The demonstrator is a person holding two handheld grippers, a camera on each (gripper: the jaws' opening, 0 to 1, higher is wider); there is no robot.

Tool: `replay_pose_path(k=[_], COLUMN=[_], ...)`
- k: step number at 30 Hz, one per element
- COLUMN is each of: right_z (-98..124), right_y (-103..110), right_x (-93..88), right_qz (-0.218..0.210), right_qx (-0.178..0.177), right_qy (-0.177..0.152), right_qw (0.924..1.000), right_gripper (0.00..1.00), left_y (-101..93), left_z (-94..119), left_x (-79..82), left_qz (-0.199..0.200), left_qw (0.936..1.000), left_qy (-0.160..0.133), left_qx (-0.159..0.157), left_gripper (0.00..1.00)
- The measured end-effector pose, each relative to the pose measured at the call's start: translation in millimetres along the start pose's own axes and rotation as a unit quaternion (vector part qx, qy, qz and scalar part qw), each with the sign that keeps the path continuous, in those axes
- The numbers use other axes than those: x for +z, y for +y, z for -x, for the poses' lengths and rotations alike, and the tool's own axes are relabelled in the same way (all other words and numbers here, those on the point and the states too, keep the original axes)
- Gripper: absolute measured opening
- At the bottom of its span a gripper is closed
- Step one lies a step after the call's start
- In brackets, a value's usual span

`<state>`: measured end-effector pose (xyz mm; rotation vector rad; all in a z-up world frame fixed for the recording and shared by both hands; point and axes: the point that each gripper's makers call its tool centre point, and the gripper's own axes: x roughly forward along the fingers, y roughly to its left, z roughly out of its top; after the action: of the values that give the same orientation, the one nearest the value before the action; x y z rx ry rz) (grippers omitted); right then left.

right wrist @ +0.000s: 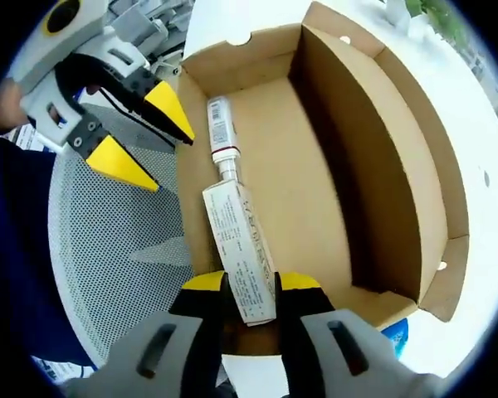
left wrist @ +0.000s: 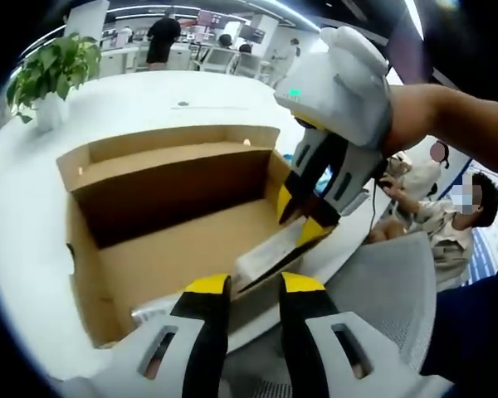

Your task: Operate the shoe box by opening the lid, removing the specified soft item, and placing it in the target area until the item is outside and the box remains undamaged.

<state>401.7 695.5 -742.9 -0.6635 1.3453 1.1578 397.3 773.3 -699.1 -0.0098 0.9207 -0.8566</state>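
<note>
One open cardboard shoe box sits on the white table; one white tube lies inside along its near wall (print unreadable), its end clamped by the right gripper; the left gripper hovers with jaws apart; one potted plant stands far left.

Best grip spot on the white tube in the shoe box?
Pinch the flat crimped tail of the white tube, coming over the box's near wall. It lies lengthwise, cap away, and the right gripper already has that end between its fingers.
</note>
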Motion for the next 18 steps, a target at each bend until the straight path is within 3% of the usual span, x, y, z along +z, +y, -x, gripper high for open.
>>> replay_pose_path(k=[4, 11, 18], right_z=[-2.2, -15.8, -29.0], right_y=[6.0, 4.1, -0.3], right_x=[2.5, 5.1, 7.6], right_qz=[0.007, 0.031, 0.022], right_qx=[0.016, 0.009, 0.017], right_qy=[-0.002, 0.008, 0.006], right_qw=[0.9998, 0.9994, 0.9996], right_gripper=[0.21, 0.19, 0.21], left_y=[1.0, 3.5, 6.7], left_z=[-0.3, -0.8, -3.3], left_x=[2.4, 2.1, -1.9], left_qz=[0.001, 0.003, 0.009], left_qw=[1.0000, 1.0000, 0.9999], left_qy=[-0.002, 0.001, 0.005], left_qx=[0.000, 0.001, 0.002], left_gripper=[0.21, 0.21, 0.21])
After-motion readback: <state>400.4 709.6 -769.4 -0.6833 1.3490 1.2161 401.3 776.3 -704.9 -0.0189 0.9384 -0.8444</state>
